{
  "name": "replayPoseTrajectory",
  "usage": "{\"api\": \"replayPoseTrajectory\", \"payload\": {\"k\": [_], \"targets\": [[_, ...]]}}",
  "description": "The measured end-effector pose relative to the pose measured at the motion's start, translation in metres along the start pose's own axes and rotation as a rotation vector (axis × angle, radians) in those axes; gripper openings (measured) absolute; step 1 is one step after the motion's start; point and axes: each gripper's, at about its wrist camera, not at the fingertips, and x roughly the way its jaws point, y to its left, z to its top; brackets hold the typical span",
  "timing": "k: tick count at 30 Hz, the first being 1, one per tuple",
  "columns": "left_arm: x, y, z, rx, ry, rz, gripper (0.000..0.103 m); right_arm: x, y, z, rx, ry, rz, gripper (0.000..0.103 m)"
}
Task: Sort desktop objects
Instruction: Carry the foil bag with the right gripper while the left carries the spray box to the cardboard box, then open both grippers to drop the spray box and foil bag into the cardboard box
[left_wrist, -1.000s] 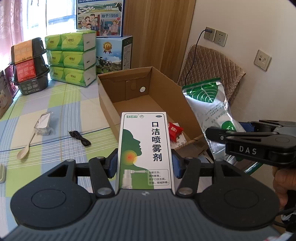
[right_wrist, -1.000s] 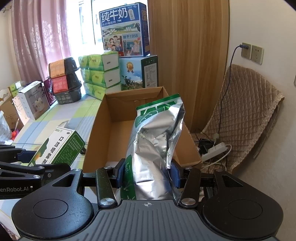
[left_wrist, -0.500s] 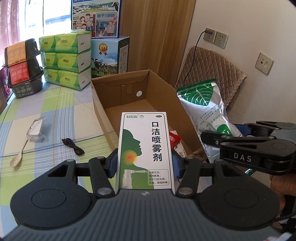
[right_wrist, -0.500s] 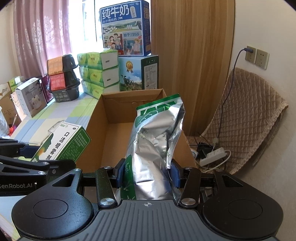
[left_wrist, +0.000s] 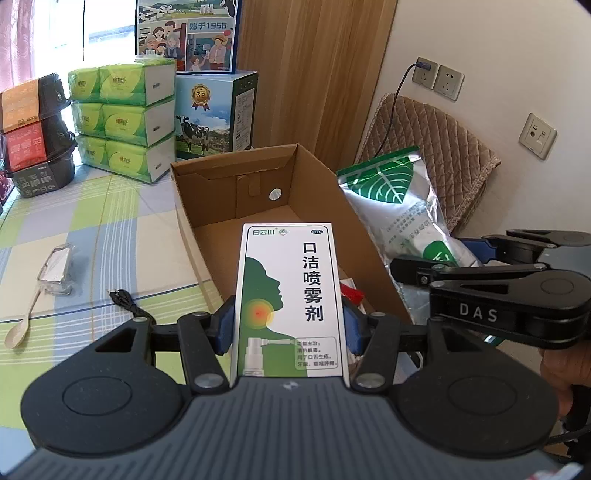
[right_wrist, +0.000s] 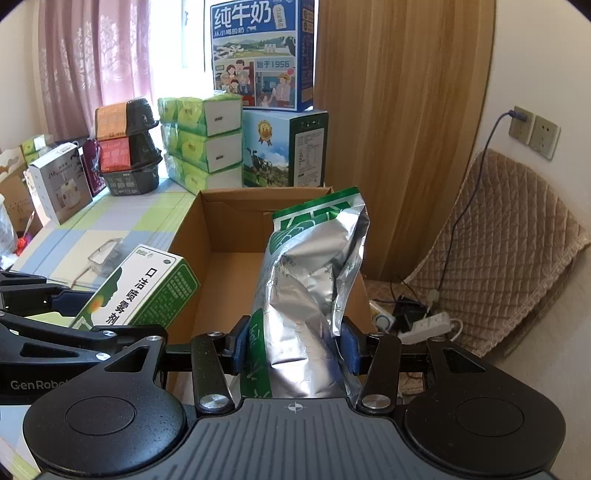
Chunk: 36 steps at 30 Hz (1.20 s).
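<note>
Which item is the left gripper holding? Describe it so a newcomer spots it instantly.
Start at the open cardboard box on the checked tablecloth. Held just in front of it, in the left gripper, is a tall white-and-green spray carton. Unlike the crinkled silver foil pouch beside it, it is rigid, with a green head silhouette.

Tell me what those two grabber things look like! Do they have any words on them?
Both grippers are black, with flat rounded bodies like two joined discs, silver screws and blue pads on the fingers. The left gripper shows white "GenRobot" lettering on its side, seen from the right wrist view. The right gripper has "DAS" in white letters on its side. No sleeve shows, only part of a hand.
</note>
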Motion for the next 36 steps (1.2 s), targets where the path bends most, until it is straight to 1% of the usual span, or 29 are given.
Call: {"api": "replayPoseTrajectory", "payload": {"k": [18, 21, 22, 24, 25, 36], "targets": [[0.029, 0.009, 0.021, -0.041, 0.017, -0.034, 0.051, 0.026, -0.004, 0.021, -0.035, 0.014, -0.013, 0.046], [0.035, 0.012, 0.025, -0.061, 0.020, -0.043, 0.050, 0.030, -0.005, 0.025, -0.038, 0.017, -0.016, 0.046], [0.039, 0.013, 0.027, -0.062, 0.021, -0.046, 0.051, 0.032, -0.006, 0.026, -0.038, 0.019, -0.019, 0.046], [0.045, 0.016, 0.028, -0.067, 0.027, -0.036, 0.057, 0.036, -0.008, 0.027, -0.032, 0.024, -0.022, 0.046], [0.046, 0.019, 0.028, -0.074, 0.028, -0.030, 0.058, 0.038, -0.008, 0.028, -0.029, 0.027, -0.021, 0.046], [0.030, 0.040, 0.019, -0.116, -0.005, -0.015, 0.058, 0.045, -0.001, 0.024, -0.035, 0.045, -0.006, 0.046]]}}
